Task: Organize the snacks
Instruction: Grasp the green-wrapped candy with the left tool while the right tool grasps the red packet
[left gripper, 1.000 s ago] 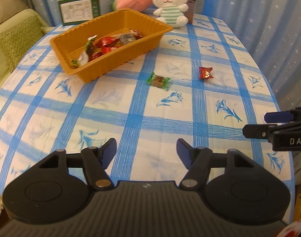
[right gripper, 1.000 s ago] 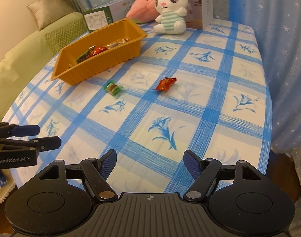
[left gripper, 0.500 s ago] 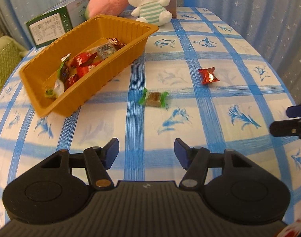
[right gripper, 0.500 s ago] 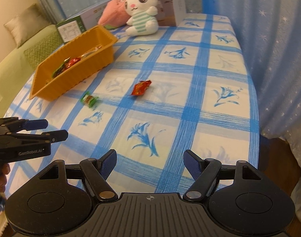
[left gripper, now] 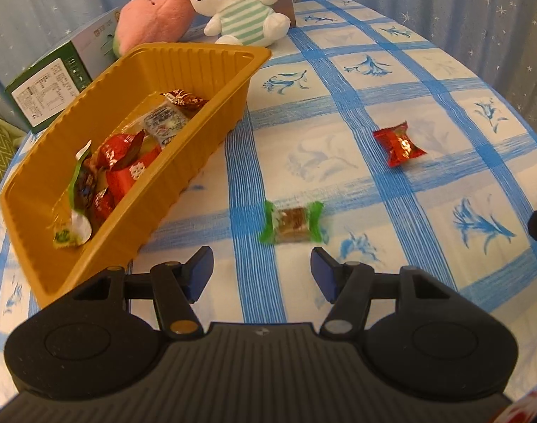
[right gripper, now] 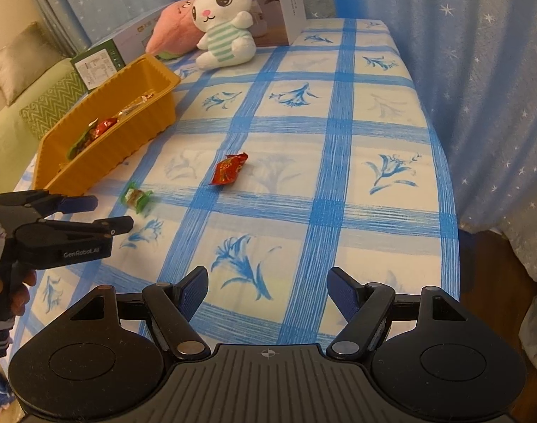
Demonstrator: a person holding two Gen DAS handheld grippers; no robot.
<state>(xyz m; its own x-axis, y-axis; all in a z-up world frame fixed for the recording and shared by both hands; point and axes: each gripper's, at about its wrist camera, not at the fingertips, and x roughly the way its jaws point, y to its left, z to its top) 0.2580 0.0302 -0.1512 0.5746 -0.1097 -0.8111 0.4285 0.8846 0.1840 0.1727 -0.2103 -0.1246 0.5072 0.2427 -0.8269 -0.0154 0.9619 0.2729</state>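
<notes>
A green-wrapped candy point(left gripper: 291, 223) lies on the blue-checked tablecloth just ahead of my open, empty left gripper point(left gripper: 261, 268); it also shows in the right wrist view point(right gripper: 137, 197). A red-wrapped candy point(left gripper: 398, 144) lies farther right, also in the right wrist view point(right gripper: 229, 169). The orange tray point(left gripper: 205, 134) at the left holds several wrapped snacks; it also shows in the right wrist view point(right gripper: 127, 141). My right gripper point(right gripper: 268, 290) is open and empty over the near table. The left gripper point(right gripper: 106, 215) shows from the side there, close to the green candy.
A white bunny plush point(left gripper: 238, 3), a pink plush point(left gripper: 152, 21) and a green-white box point(left gripper: 53, 84) stand behind the tray. A white box point(right gripper: 286, 3) stands at the far edge. Curtains point(right gripper: 480, 70) hang right of the table edge point(right gripper: 441, 162). A sofa point(right gripper: 25, 81) is at the left.
My left gripper has moved forward toward the green candy and the tray, which now look much closer. My right gripper has shifted slightly forward. Both stay open.
</notes>
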